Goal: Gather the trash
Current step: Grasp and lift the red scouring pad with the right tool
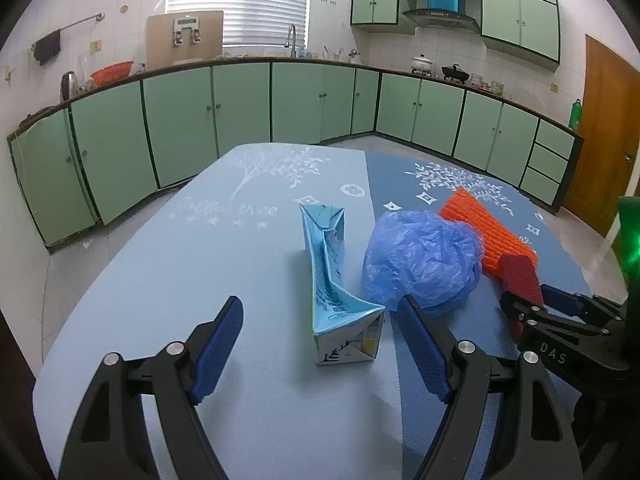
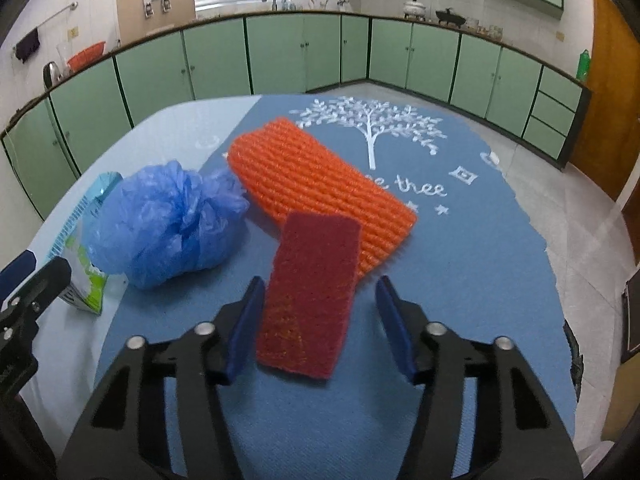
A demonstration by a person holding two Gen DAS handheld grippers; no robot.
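On the desk (image 1: 208, 280), seen from the left wrist, the left tongs (image 1: 320, 332) tilt downward with jaws spread wide around the near end of a flattened blue carton (image 1: 326, 276); neither pad touches it. Just right of the carton lies a crumpled blue plastic bag (image 1: 420, 258), and behind that an orange foam net (image 1: 476, 226). At the right edge the right tongs (image 1: 532, 298) reach in at a red scouring pad (image 1: 520, 276).

From the right wrist, the right tongs (image 2: 320, 320) point steeply down, jaws partly open. The red scouring pad (image 2: 310, 296) lies between them, its far end resting on the orange foam net (image 2: 320, 182). The left finger (image 2: 244, 326) is at the pad's edge, the right finger stands clear, so no grip is made. The blue plastic bag (image 2: 168, 224) and carton (image 2: 86, 276) sit to the left.
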